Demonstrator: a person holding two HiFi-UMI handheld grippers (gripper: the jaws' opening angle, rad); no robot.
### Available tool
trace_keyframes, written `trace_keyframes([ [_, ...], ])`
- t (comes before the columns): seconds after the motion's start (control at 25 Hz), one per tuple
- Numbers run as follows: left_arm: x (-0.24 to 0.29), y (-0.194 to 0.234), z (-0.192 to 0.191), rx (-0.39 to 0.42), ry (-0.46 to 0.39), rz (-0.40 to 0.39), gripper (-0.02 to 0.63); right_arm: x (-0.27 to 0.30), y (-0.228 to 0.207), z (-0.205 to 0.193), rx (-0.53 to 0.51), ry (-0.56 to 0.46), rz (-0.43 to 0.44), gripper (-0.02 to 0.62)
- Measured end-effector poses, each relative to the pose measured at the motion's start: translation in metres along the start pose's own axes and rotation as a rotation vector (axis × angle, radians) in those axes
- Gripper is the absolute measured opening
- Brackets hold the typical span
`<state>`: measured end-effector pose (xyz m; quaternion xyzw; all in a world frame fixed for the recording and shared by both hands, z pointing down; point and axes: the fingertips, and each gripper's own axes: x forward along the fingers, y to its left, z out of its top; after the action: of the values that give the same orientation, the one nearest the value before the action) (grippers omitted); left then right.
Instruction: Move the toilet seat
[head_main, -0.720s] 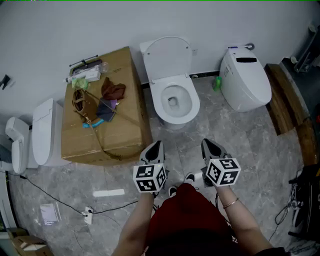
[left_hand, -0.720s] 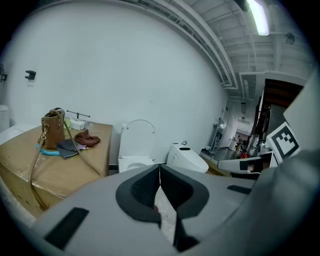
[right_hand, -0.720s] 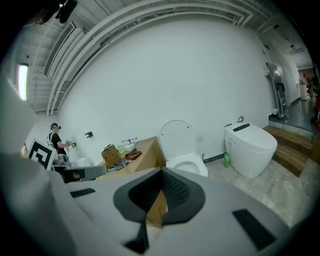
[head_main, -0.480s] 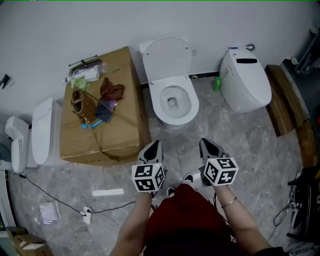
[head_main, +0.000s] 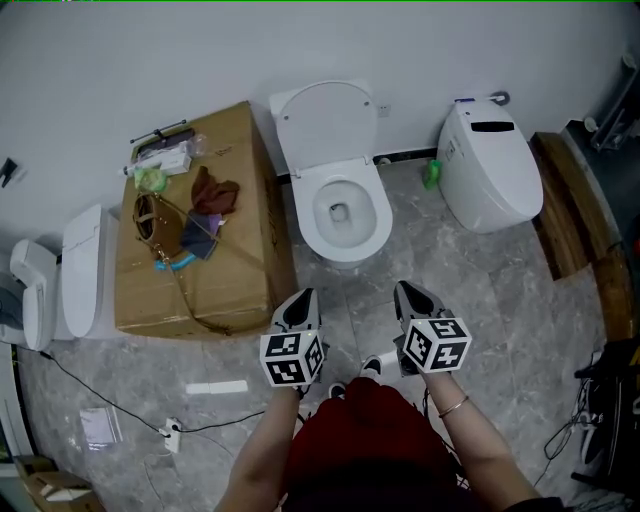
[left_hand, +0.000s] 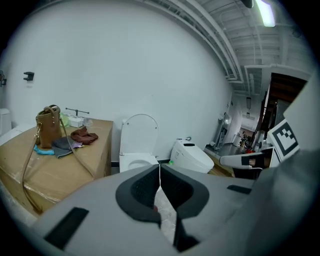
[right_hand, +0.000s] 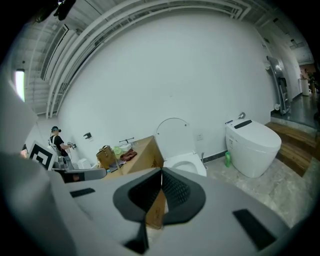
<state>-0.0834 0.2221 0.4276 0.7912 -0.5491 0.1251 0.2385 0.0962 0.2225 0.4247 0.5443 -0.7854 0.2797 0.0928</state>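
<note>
A glossy white ceramic toilet (head_main: 340, 215) stands against the plain white wall, its smooth oval lid (head_main: 325, 125) tipped upright. The white toilet seat (head_main: 373, 198) appears to lie flat on the bowl rim. Left of it is a large brown cardboard carton (head_main: 225, 255) with a tan leather handbag (head_main: 155, 215) and a crumpled rust-red cloth (head_main: 212, 190) on top. To the right is a rounded white toilet with its lid closed (head_main: 490, 165). The floor is grey marbled tile (head_main: 480, 290).

Against the earlier head view, the toilet and the carton sit slightly lower and further left. Both tongs have drifted left too.

Bare forearms reach forward side by side. The left tongs (head_main: 305, 293) and right tongs (head_main: 402, 287) point at the toilet from well short of it. Each has its jaws pressed together on nothing.
</note>
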Motion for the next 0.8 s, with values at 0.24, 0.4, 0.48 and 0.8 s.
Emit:
trace_keyframes([
  [0.24,0.023,-0.007,0.005,0.001,0.012,0.01,0.029,0.012,-0.029,0.015,0.0,-0.008,-0.005,0.017],
  [0.4,0.037,-0.013,0.01,-0.002,0.012,0.024,0.029,0.018,-0.044,0.029,-0.01,-0.029,0.01,0.017],
  [0.48,0.042,-0.015,0.012,-0.005,0.01,0.036,0.029,0.02,-0.05,0.034,-0.012,-0.03,0.016,0.017],
  [0.8,0.048,-0.014,0.017,-0.014,0.014,0.086,0.031,0.025,-0.063,0.04,-0.027,-0.002,0.037,0.017],
])
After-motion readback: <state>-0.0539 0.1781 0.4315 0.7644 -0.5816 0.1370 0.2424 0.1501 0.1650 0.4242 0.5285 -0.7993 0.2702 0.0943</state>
